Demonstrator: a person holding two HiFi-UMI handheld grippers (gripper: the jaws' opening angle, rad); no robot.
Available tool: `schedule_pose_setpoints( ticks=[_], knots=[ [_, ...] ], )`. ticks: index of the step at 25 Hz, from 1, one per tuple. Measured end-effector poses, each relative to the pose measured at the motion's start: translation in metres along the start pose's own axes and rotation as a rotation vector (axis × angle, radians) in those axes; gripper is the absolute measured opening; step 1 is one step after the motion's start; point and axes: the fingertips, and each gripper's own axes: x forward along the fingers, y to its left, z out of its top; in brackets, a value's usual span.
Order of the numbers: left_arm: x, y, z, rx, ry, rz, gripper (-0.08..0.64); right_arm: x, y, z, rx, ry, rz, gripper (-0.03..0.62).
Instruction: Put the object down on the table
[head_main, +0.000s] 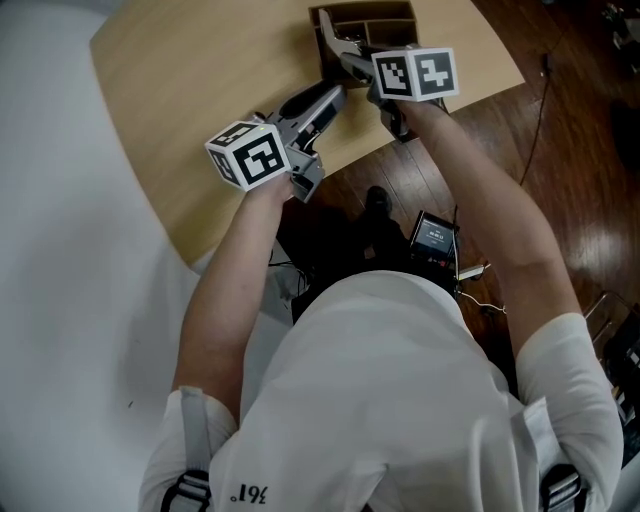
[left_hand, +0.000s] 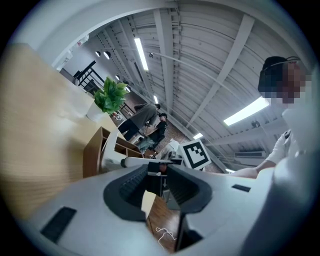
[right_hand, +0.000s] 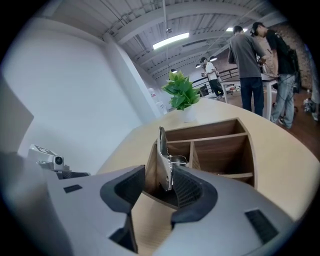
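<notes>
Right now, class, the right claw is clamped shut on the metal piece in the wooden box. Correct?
No. The right gripper view shows the right claw open, jaws apart, with the metal piece standing between them in the wooden box.

Little here can be read. A small dark print (head_main: 250, 492) sits low on the person's white shirt (head_main: 390, 400), upside down in the head view; it looks like a few digits and a small ring, but it cannot be read with certainty. The left cube (head_main: 248, 153) and the right cube (head_main: 415, 73) bear black-and-white square markers, patterns without letters or numbers. A small device (head_main: 434, 236) on the floor has a lit screen whose lines are too small to read
</notes>
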Motion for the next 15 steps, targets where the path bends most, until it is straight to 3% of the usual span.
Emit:
schedule_pose_setpoints(
  ticks=[6,15],
  knots=[
    [0.002,0.003,-0.003,-0.006,0.0,-0.008,0.094,-0.004,-0.017,0.001,-0.056,-0.024,-0.107,0.156],
    [0.002,-0.006,-0.006,0.01,-0.014,-0.021,0.094,-0.021,-0.019,-0.003,-0.039,-0.039,-0.127,0.156]
  ],
)
